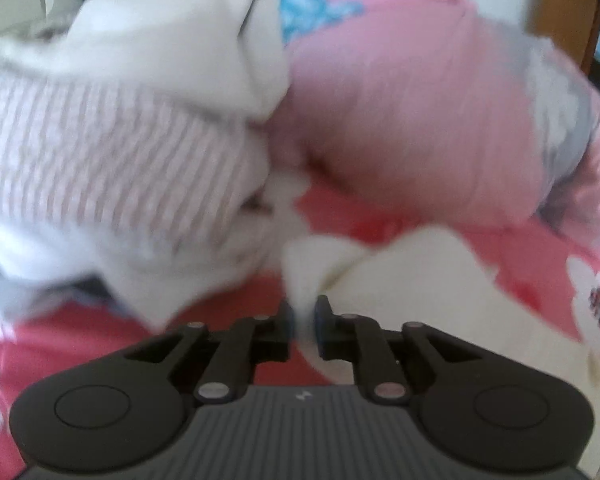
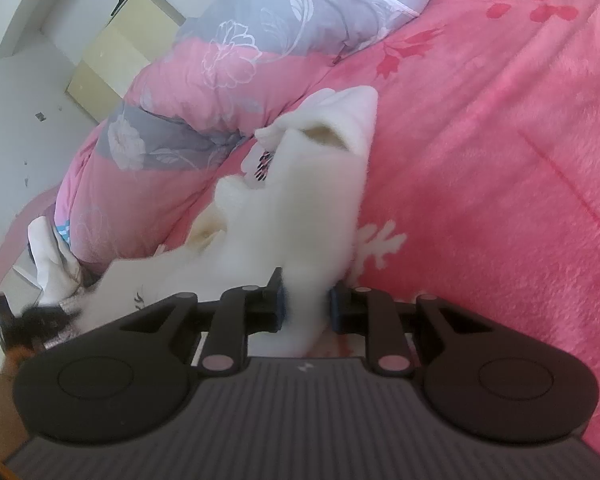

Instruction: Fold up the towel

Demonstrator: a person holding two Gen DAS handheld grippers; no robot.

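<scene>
A white fluffy towel (image 2: 312, 200) lies partly lifted on a pink flowered bed cover (image 2: 500, 160). My right gripper (image 2: 306, 304) is shut on a thick fold of it, and the cloth runs away from the jaws toward the far quilt. In the left wrist view the towel (image 1: 412, 272) is blurred. My left gripper (image 1: 303, 316) has a narrow bunched corner of it pinched between the blue pads, just above the bed cover (image 1: 520, 280).
A person in a white and pink striped garment (image 1: 100, 152) lies close ahead on the left. A rolled pink and grey quilt (image 2: 180, 120) borders the towel's far side, also pink quilt (image 1: 400, 100). A pale cabinet (image 2: 116, 52) stands by the wall.
</scene>
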